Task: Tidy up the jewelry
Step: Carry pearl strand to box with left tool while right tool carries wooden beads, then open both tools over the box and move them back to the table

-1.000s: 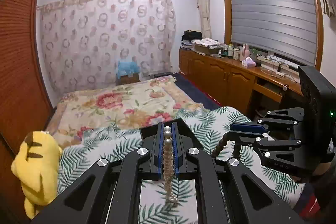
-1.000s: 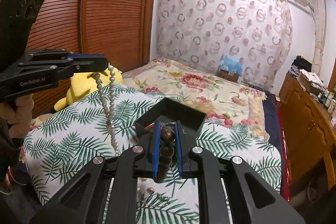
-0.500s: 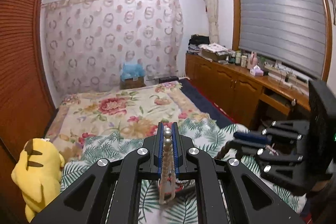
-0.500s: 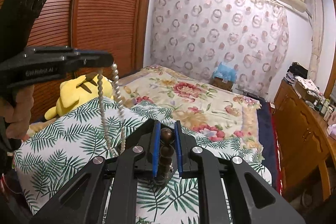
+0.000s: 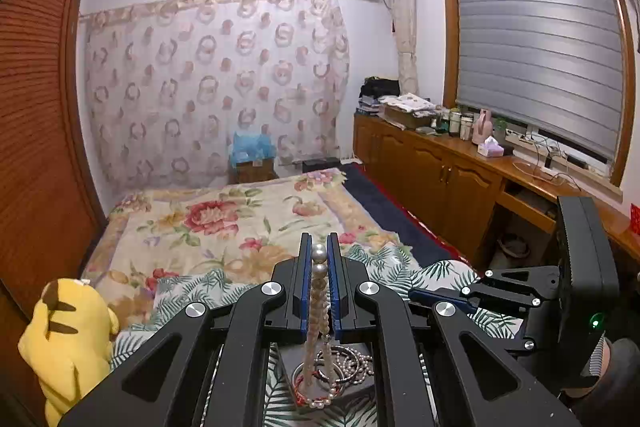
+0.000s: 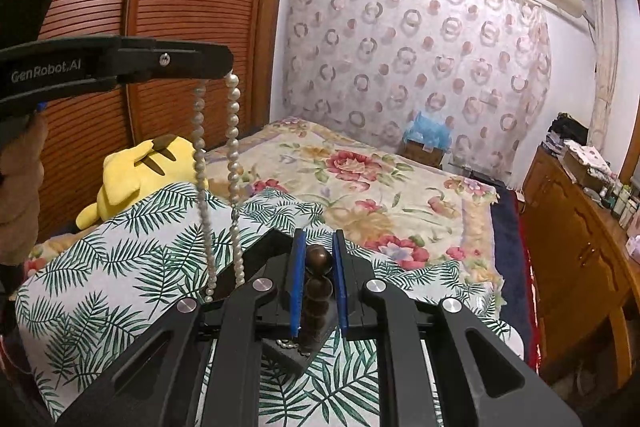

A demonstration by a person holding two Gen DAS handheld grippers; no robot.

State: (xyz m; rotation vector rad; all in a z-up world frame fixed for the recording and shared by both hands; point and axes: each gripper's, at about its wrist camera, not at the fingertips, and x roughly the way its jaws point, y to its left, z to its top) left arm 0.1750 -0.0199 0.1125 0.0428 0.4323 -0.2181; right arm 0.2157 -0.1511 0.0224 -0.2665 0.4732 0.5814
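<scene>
In the left wrist view my left gripper (image 5: 319,247) is shut on a white pearl necklace (image 5: 319,269). Its loop hangs down into a black tray (image 5: 362,389) that holds bangles and bead strands (image 5: 344,363). My right gripper (image 5: 416,294) shows at the right, level with it. In the right wrist view my right gripper (image 6: 319,243) is shut on a dark brown bead strand (image 6: 319,261), which dangles over the black tray (image 6: 269,245). The left gripper (image 6: 226,61) is up at the left, with the pearl necklace (image 6: 233,147) hanging in two strands.
The tray sits on a leaf-print cloth (image 6: 120,267) spread over a floral bedspread (image 6: 360,179). A yellow plush toy (image 5: 68,339) lies at the left by the wooden wardrobe (image 6: 180,7). A wooden cabinet (image 5: 440,171) with bottles runs along the right wall.
Both grippers moved across the leaf-print cloth with their strands still held. The pearl loop now hangs over the tray, which has come into the left wrist view.
</scene>
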